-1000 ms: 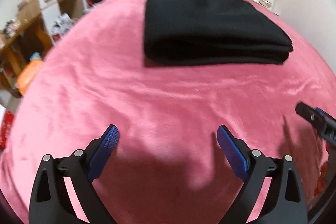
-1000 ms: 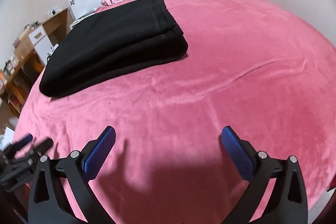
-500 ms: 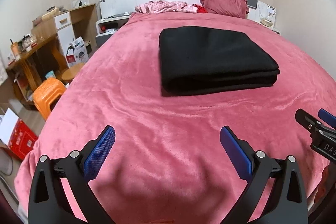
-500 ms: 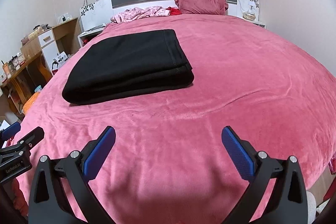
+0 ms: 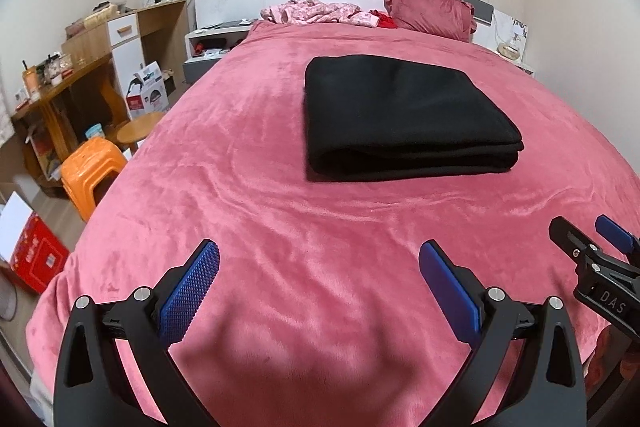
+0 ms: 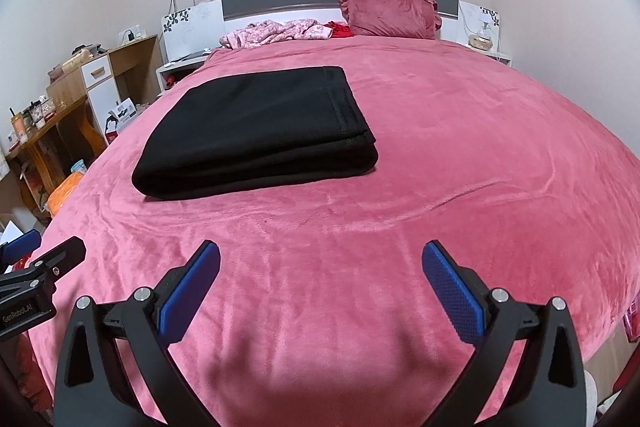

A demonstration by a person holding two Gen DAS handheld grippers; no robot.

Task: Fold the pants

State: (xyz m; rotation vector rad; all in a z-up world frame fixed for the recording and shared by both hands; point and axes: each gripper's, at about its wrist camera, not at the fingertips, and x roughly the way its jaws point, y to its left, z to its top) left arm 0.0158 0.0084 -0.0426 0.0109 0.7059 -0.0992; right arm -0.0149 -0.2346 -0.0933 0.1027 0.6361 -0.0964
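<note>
Your left tongs (image 5: pixel 319 269) are spread wide and hold nothing, hovering over the near end of the bed (image 5: pixel 248 195); your right tongs (image 6: pixel 320 269) are equally spread and empty, just beside them. Beyond both, well apart from the blue pads (image 6: pixel 454 293), the black pants (image 5: pixel 404 115) lie folded into a flat rectangular stack on the pink blanket, mid-bed. Farther back, a red pillow (image 5: pixel 430 11) leans at the headboard beside crumpled pink clothes (image 5: pixel 316 11).

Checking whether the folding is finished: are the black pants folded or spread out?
Folded. The black pants lie as a compact rectangle on the bed, stacked layers showing along the near edge.
</note>
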